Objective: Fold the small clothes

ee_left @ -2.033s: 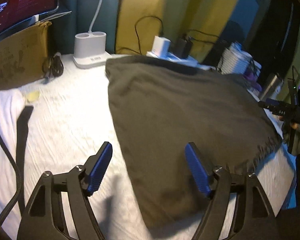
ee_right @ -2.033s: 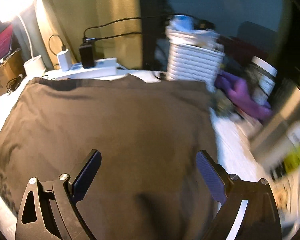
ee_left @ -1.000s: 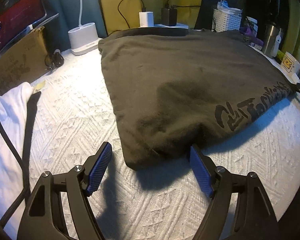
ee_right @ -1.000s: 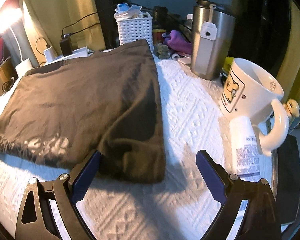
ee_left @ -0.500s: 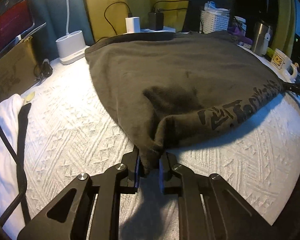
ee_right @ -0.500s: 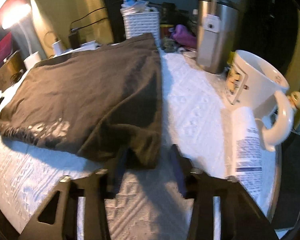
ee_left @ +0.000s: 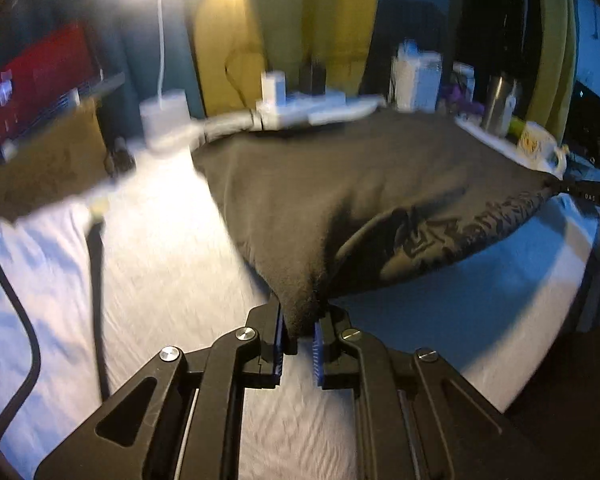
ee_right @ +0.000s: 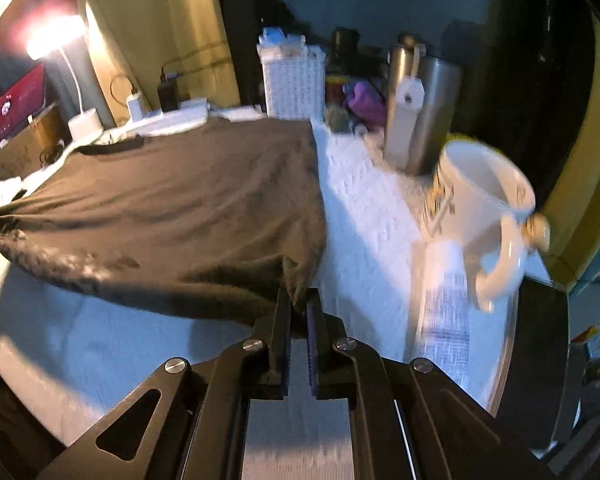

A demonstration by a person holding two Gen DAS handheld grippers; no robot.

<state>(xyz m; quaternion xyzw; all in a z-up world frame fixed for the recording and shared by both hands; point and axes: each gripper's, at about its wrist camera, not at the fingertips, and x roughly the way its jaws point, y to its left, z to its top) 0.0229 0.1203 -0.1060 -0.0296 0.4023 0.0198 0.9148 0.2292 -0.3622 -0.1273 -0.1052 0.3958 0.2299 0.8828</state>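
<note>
Left wrist view shows the left gripper (ee_left: 298, 330) clamped on the near left corner of the dark brown T-shirt (ee_left: 340, 200), its blue pads closed narrow with a tuft of fabric bunched between them. A second ago those fingers stood wide on either side of this corner; half a second ago they had closed while the cloth still lay low on the white textured bedspread (ee_left: 160, 240). Now the near hem is off the bedspread, with a shadowed hollow under it and the printed lettering (ee_left: 460, 232) curling on the raised underside. The surroundings are smeared with motion blur.

From the right wrist, the right gripper (ee_right: 298, 304) has done the same at the near right corner of the shirt (ee_right: 180, 200): fingers that were spread a second ago are pinched narrow on a fold of cloth. The far part of the shirt, collar end included, rests flat near the power strip (ee_right: 180, 114). A white mug (ee_right: 484, 208) and steel tumbler (ee_right: 424, 120) stand on the right, apart from the shirt.

With both near corners gripped and lifted, the fold has likely begun: the hem looks ready to be carried toward the far collar end. Keeping the two corners level should help the edge land square.
</note>
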